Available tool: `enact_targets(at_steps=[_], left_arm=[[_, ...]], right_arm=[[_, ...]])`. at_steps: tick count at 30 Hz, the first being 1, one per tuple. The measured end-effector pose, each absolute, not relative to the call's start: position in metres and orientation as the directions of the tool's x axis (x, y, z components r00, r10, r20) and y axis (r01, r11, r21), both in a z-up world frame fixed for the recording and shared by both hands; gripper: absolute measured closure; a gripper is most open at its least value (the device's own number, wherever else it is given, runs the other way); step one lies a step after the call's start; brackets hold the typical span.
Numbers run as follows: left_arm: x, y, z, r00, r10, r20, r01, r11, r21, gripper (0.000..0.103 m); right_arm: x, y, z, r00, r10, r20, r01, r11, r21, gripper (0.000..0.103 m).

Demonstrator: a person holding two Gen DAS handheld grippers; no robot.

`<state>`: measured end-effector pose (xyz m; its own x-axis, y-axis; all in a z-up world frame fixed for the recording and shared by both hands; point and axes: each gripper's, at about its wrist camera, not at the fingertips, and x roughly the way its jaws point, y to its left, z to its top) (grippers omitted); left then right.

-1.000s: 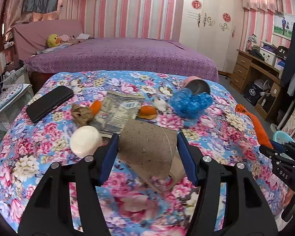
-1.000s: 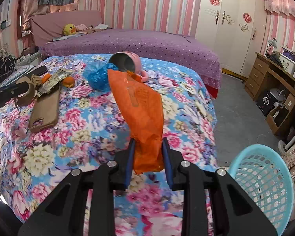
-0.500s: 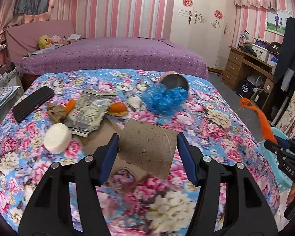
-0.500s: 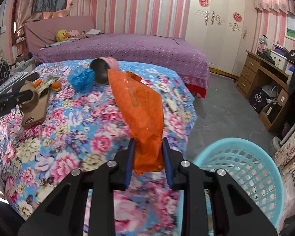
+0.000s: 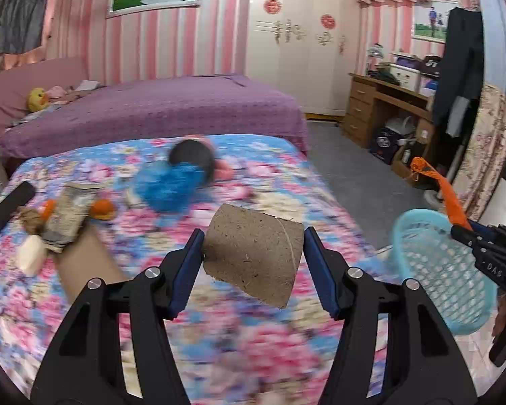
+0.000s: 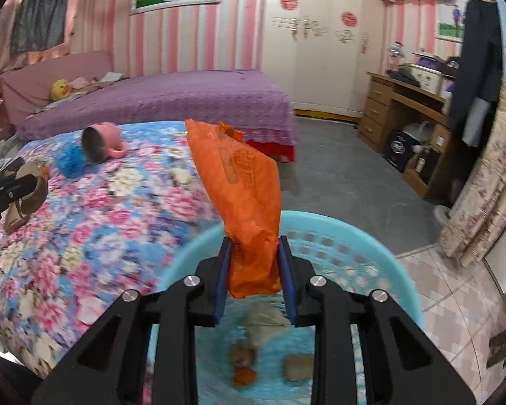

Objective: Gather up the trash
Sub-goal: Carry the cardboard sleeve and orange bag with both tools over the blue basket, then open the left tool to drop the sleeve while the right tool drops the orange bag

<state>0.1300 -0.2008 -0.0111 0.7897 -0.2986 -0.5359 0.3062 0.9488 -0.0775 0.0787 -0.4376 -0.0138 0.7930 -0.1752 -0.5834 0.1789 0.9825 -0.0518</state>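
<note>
Right gripper (image 6: 254, 276) pinches an orange plastic bag (image 6: 243, 195) directly above the blue basket (image 6: 381, 256), which already holds scraps. Left gripper (image 5: 253, 263) clamps a brown cardboard tube (image 5: 253, 256) over the floral bedspread (image 5: 270, 354), basket to its right.

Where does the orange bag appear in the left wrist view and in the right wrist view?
Left wrist view: the orange bag is at the far right edge, a thin strip rising from the right gripper, above the blue basket.
Right wrist view: the bag fills the centre, clamped between the right gripper's fingers over the basket.
Shared landmark: the pink cup lying on the floral cover.
</note>
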Motion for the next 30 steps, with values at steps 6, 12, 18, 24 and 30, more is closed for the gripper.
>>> enact_targets(at_steps=[6,12,18,24,30], left_arm=[[0.120,-0.271,-0.015,0.740,-0.403,-0.539,0.407,0.906,-0.120,0.044],[0.106,-0.330,-0.023,0.705,-0.457,-0.542,0.485,0.869,-0.102,0.044],[0.107,-0.371,-0.034,0.650,-0.493,-0.579,0.520,0.843,-0.135,0.044],[0.103,-0.387,-0.034,0.657,-0.479,-0.583,0.527,0.844,-0.100,0.027],[0.110,-0.360,-0.023,0.731,-0.409,-0.546,0.468,0.883,-0.035,0.013]], right_arm=[[0.054,-0.483,-0.021,0.763,-0.255,-0.593,0.268,0.961,-0.068,0.076],[0.028,-0.525,-0.026,0.750,-0.296,-0.591,0.347,0.937,-0.029,0.076],[0.017,-0.541,-0.032,0.736,-0.323,-0.595,0.381,0.924,-0.030,0.076],[0.013,-0.548,-0.036,0.744,-0.311,-0.591,0.389,0.921,0.006,0.076],[0.017,-0.540,-0.039,0.764,-0.289,-0.578,0.369,0.929,0.023,0.076]])
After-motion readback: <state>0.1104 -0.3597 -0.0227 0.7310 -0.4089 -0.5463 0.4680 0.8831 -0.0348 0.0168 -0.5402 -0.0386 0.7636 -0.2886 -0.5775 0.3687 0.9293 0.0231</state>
